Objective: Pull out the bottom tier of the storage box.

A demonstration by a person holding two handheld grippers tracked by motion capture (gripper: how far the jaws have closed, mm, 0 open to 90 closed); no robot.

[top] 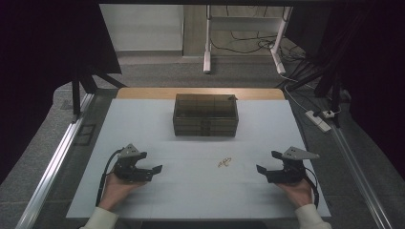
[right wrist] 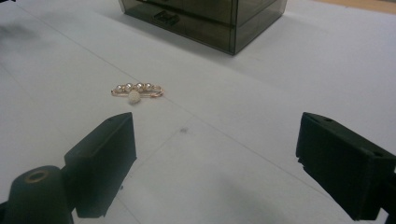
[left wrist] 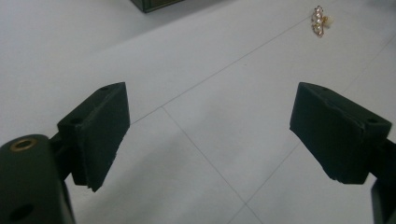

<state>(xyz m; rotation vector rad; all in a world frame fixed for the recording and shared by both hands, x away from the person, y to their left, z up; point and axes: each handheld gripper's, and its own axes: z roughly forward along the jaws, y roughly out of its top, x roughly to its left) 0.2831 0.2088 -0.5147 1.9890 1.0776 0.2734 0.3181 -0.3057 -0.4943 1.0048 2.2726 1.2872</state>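
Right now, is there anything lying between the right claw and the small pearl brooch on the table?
Nothing visible does. The right claw is open and the pearl brooch lies ahead of it, toward its left jaw, with bare white table in between. The dark drawer box stands farther back, behind the brooch, not in the path.

A white stand, cables and a power strip lie beyond the table.

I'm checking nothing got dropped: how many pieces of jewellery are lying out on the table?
1: a pearl hair clip lies on the white table, between the two hand-held grippers and in front of the drawer box. Others may sit hidden inside.
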